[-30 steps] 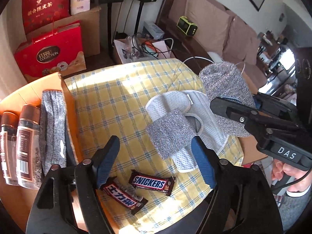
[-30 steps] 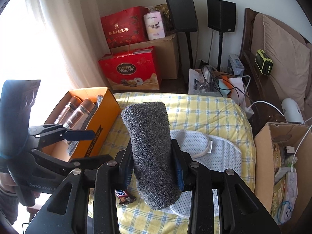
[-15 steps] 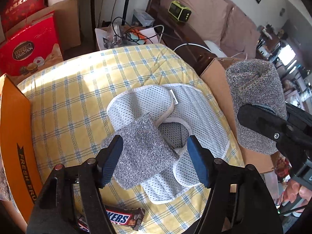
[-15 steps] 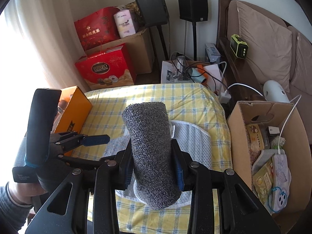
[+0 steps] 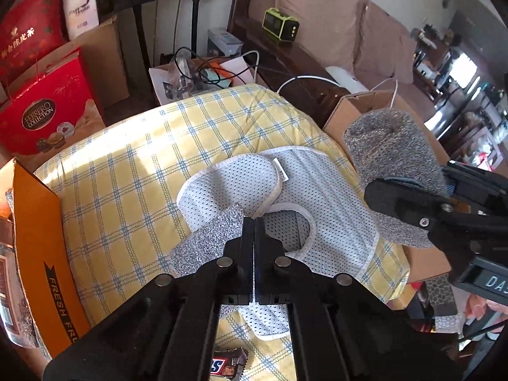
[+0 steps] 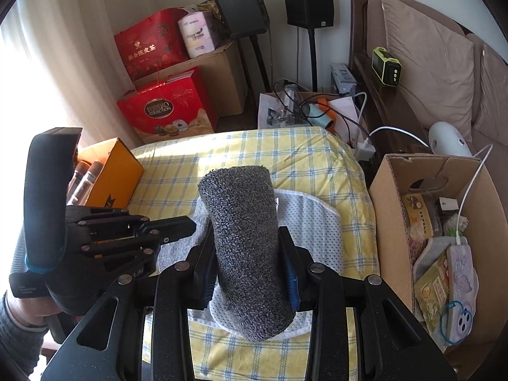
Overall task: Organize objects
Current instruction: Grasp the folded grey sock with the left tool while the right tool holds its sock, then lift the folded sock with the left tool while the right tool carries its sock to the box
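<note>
A flat grey sock point(image 5: 206, 241) lies on the yellow checked cloth point(image 5: 133, 171), partly over a white mesh garment point(image 5: 317, 190). My left gripper point(image 5: 254, 222) points down at the sock's upper corner with its jaws closed tight together, pinching the fabric there. In the right wrist view the left gripper point(image 6: 190, 222) reaches in from the left onto that sock point(image 6: 171, 254). My right gripper point(image 6: 246, 238) is shut on a rolled dark grey sock point(image 6: 244, 222) and holds it above the mesh garment point(image 6: 311, 222). That roll point(image 5: 390, 146) shows at the right of the left wrist view.
An orange box point(image 5: 38, 222) with bottles point(image 6: 85, 171) stands at the cloth's left edge. An open cardboard box point(image 6: 390, 190) full of packets stands on the right. A Snickers bar point(image 5: 227, 365) lies near the front edge. Red gift boxes point(image 6: 168, 111), speakers and a sofa stand behind.
The left gripper moved right from the candy bars to the flat sock, sank and closed its jaws. The right gripper carried the rolled sock rightwards, toward the cardboard box.
</note>
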